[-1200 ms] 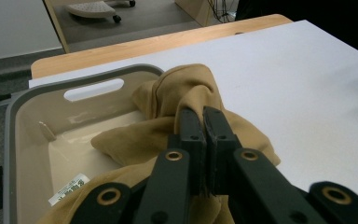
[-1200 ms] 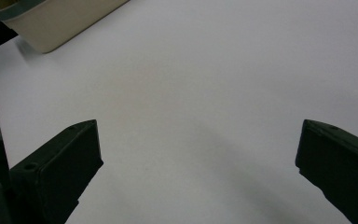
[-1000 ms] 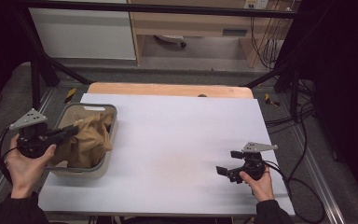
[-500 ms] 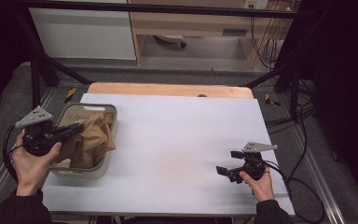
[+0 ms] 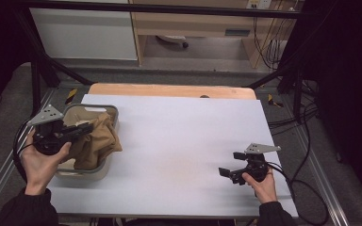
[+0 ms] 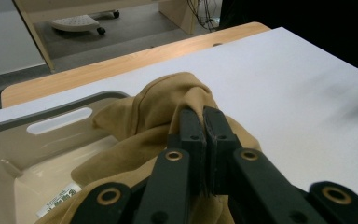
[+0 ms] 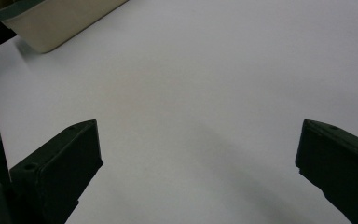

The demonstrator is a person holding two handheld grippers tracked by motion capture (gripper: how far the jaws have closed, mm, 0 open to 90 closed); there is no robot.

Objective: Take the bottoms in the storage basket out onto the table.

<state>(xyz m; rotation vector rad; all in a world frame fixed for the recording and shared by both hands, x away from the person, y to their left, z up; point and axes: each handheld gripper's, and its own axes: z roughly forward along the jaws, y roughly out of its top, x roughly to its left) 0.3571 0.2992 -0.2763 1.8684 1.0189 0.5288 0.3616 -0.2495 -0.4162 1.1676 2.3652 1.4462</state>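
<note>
Landmark: the plastic bin (image 5: 104,165), a rounded rectangular tub, cream inside with a grey rim and a slot handle, at the left edge of the desk (image 5: 179,141).
Cloth: a tan garment (image 5: 96,141) of soft matte fabric, crumpled in the bin, one fold lifted and spilling over the bin's right rim (image 6: 168,100).
Left gripper: (image 5: 86,128) black, angular, topped by a grey three-cornered plate, held over the bin; its fingers (image 6: 192,133) are pressed together, pinching a raised ridge of the garment.
Right gripper: (image 5: 231,165) well to the right of the bin, low over the bare desk; its fingers (image 7: 60,161) are spread wide with nothing between them.
Desk: smooth white sheet over a pale wooden top whose rounded far edge shows beyond the bin.
Label: a small white printed tag (image 6: 58,199) lies inside the bin beside the garment.
</note>
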